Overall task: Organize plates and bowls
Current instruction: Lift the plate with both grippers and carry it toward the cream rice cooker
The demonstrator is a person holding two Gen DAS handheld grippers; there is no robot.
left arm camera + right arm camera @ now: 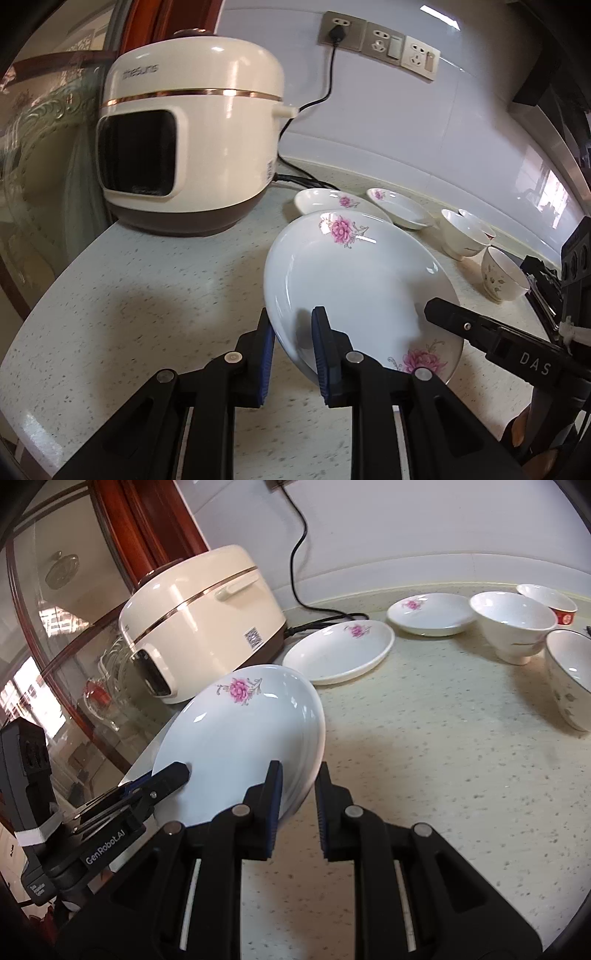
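Note:
A large white plate with pink flower prints hangs tilted over the speckled counter, gripped from two sides. My left gripper is shut on its near rim, one blue pad under the plate and one on top. It shows in the right wrist view too, the left gripper clamped on the plate's left edge. My right gripper is shut on the opposite rim. In the left wrist view the right gripper reaches onto the plate from the right.
A cream rice cooker stands at the back left, its cord running to a wall socket. Behind the plate lie an oval dish, a small dish and three bowls. A glass cabinet door borders the left.

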